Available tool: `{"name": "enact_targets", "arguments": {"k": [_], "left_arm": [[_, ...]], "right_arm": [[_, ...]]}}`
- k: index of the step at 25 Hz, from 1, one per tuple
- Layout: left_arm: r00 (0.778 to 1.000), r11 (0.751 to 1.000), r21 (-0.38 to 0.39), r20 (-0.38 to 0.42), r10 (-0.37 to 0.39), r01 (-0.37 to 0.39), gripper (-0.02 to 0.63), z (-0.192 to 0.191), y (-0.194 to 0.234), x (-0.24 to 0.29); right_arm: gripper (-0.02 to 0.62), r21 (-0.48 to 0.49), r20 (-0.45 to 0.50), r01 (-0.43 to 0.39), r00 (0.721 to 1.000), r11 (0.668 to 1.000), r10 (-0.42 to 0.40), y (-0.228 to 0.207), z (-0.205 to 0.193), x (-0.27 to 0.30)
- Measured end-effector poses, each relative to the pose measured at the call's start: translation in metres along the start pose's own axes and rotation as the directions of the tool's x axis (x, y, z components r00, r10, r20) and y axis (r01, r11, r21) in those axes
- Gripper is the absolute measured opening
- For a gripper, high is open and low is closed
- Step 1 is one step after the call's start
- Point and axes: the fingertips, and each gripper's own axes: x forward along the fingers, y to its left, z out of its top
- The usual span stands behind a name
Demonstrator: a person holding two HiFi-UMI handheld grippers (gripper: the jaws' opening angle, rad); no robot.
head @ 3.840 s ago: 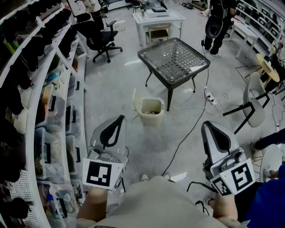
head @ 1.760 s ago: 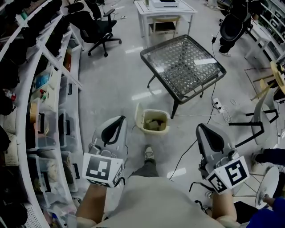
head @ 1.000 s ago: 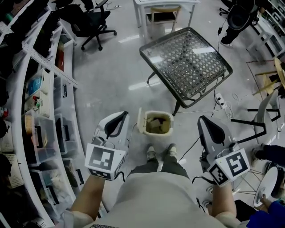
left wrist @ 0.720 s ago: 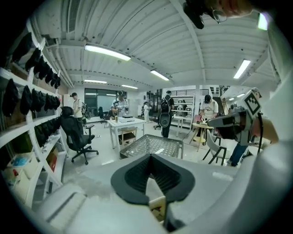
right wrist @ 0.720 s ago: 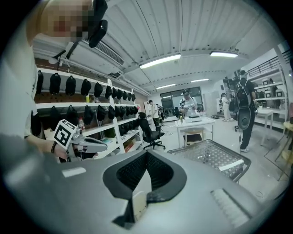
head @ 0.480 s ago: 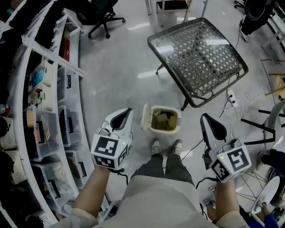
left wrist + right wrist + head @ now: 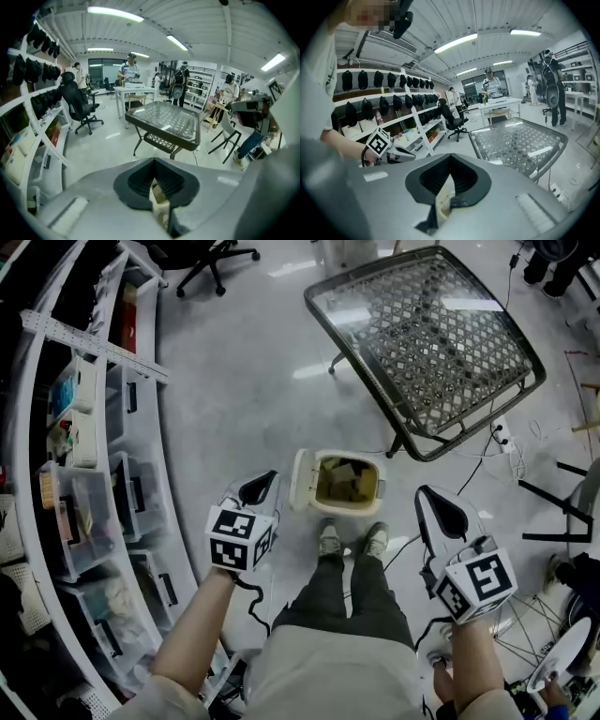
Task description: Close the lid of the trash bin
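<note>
A cream trash bin [image 7: 345,484] stands on the floor just ahead of my shoes, with rubbish inside. Its lid [image 7: 304,480] stands open, hinged up on the bin's left side. My left gripper [image 7: 260,487] hovers shut just left of the lid, apart from it. At the bin's right, my right gripper [image 7: 441,506] is also shut and holds nothing. A sliver of the bin [image 7: 159,200] shows through the gap in the left gripper [image 7: 154,161] in the left gripper view. The right gripper view shows the right gripper [image 7: 450,157] and a sliver of the bin [image 7: 441,197].
A dark table with a glass top [image 7: 427,334] stands beyond the bin. White shelves with plastic boxes [image 7: 84,474] run along the left. Cables [image 7: 502,442] lie on the floor at the right. An office chair [image 7: 211,251] is far back. People stand in the distance [image 7: 130,70].
I have walked up to the bin: it went from mid-floor to right at my feet. Both grippers stayed shut and now flank the bin.
</note>
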Motion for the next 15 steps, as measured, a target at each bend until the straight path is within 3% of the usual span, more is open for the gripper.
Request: {"name": "enact_targets", "arguments": {"k": [4,15], "left_arm": [[0.996,1.0,0.01,-0.092,0.0,0.001,0.002,-0.043,0.007,0.036],[0.974,0.992,-0.123,-0.227,0.008,-0.037,0.002,-0.13,0.033,0.1]], "right_arm": [[0.003,0.005,-0.05,-0.011,0.999,1.0,0.011,-0.01,-0.034,0.022],[0.003,0.051,-0.159,-0.015,0.987,0.999,0.023,-0.029,-0.114,0.061]]}}
